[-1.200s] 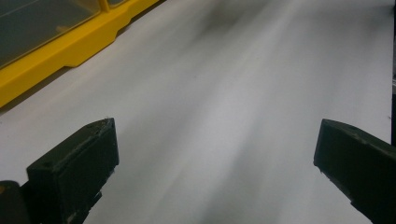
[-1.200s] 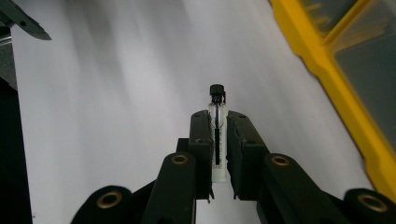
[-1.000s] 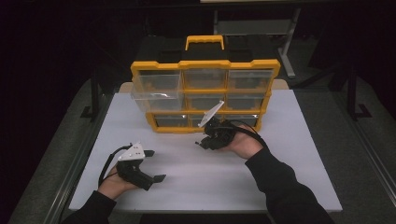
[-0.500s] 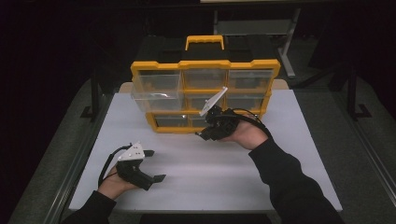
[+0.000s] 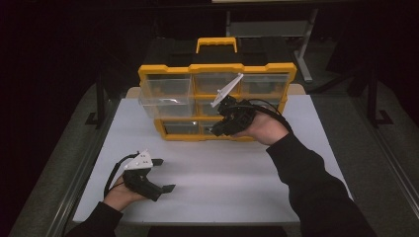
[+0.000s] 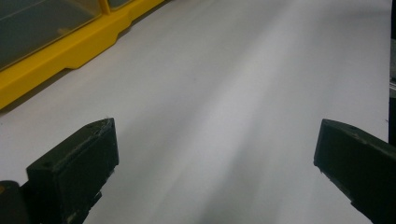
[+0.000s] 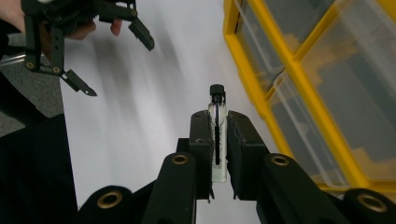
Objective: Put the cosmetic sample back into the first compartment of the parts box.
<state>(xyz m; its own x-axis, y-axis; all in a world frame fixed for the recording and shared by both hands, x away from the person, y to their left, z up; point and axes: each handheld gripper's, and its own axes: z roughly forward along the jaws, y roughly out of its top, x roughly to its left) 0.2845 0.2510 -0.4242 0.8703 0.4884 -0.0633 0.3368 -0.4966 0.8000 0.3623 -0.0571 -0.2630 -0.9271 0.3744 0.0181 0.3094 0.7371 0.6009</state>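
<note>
- Vial (image 7: 217,135): small, clear glass, black cap; I see it clamped between the jaws of my right tongs (image 7: 217,140), cap end protruding beyond the jaw tips.
- Right tongs (image 5: 223,123): closed on the vial, held above the bench (image 5: 237,173) just in front of the organiser's lower drawers. My right hand (image 5: 264,129) holds them from the right side.
- Organiser (image 5: 217,69): yellow frame with clear drawers and a yellow handle on top, standing at the far edge of the bench. One upper-left drawer (image 5: 165,96) is pulled out toward me.
- Left tongs (image 5: 165,175): jaws spread wide with nothing between them, resting low at the near-left part of the bench, well apart from the right tongs. In the left gripper view I see bare white bench surface between the jaws and the organiser's yellow base (image 6: 65,51) at upper left.
</note>
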